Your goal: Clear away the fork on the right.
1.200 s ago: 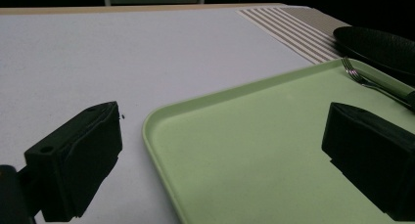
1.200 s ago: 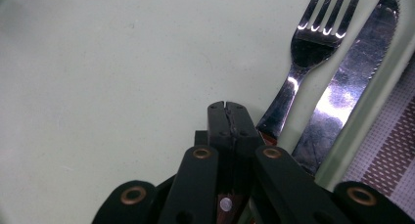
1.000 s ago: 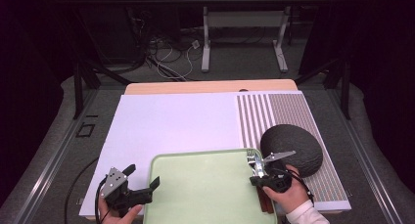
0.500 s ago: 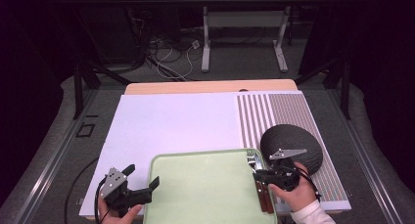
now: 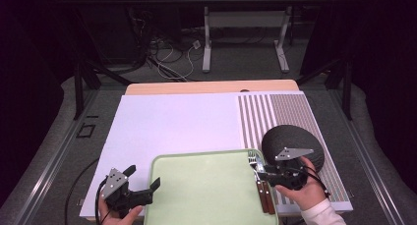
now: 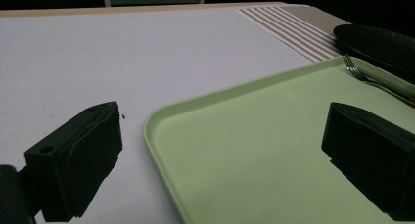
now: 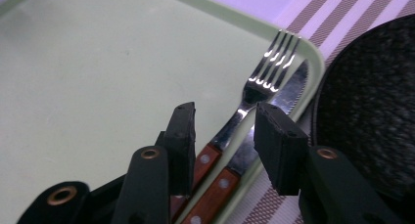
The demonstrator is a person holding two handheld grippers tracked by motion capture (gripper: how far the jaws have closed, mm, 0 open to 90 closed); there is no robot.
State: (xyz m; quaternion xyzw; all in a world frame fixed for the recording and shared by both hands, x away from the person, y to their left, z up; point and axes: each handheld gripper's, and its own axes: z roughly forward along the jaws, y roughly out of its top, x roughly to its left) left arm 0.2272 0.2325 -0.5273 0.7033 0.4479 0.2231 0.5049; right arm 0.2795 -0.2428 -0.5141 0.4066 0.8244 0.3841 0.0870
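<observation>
Wood-handled fork (image 7: 254, 89) and knife (image 7: 274, 116) lie side by side along the right edge of the pale green tray (image 5: 206, 195). Right tongs (image 5: 259, 175) hover above them, jaws just opening, nothing gripped. Left tongs (image 5: 147, 181) stand apart over the tray's left rim.

Left tongs (image 5: 143, 186) gape wide; right tongs (image 5: 259, 175), just opening, hover.

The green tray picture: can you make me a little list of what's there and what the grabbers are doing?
tray: light green, on the white mat
fork: lying at the tray's right edge
knife: beside the fork, wooden handle
plate: black, right of the tray
right gripper: just opening, above the cutlery, gripping nothing
left gripper: open, straddling the tray's corner
</observation>
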